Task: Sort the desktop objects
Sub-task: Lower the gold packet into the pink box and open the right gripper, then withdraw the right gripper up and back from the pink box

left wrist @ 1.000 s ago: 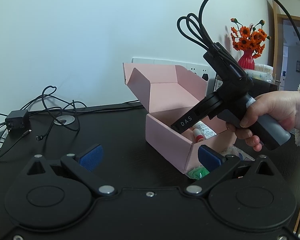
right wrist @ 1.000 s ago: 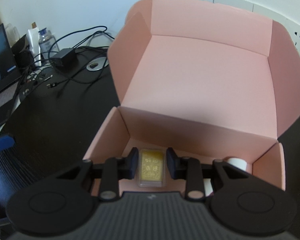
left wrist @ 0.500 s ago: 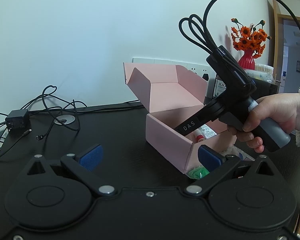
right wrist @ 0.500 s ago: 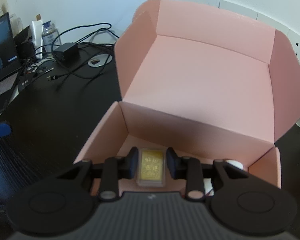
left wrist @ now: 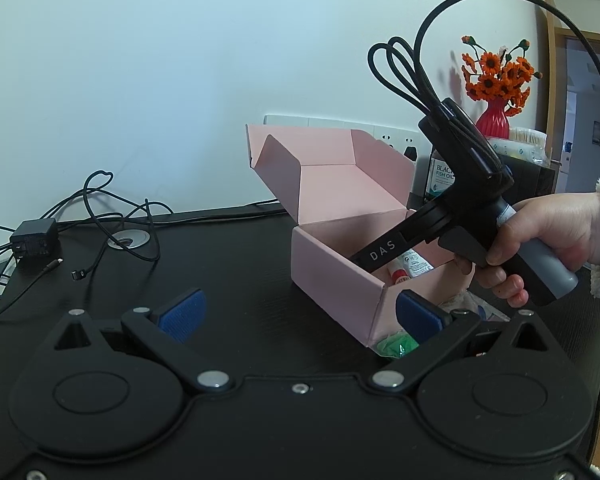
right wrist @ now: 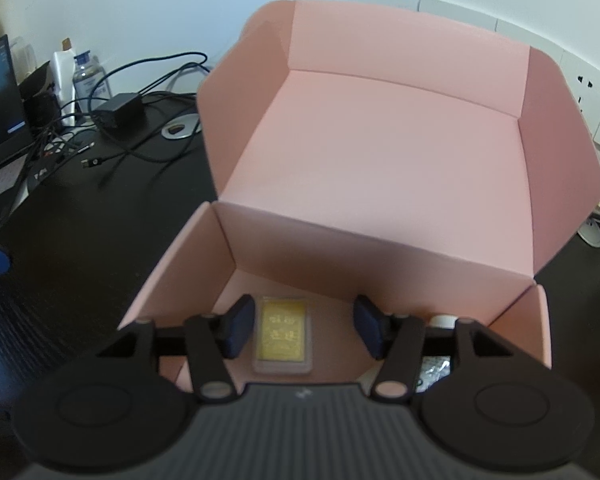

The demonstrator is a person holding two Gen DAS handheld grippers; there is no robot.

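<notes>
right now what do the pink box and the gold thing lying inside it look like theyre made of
Pink box: thin matte card or paperboard, judging by its creased fold lines and flat flaps with no shine.
Gold card: looks like a gold foil or metallic plate sealed in a clear hard plastic case, given the transparent border around it; whether it is real metal cannot be told.

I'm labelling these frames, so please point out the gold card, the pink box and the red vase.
gold card (right wrist: pixel 282 332): right wrist view, middle of its gold face.
pink box (left wrist: pixel 332 280): left wrist view, near side wall.
red vase (left wrist: pixel 493 117): left wrist view, ribbed body.
</notes>
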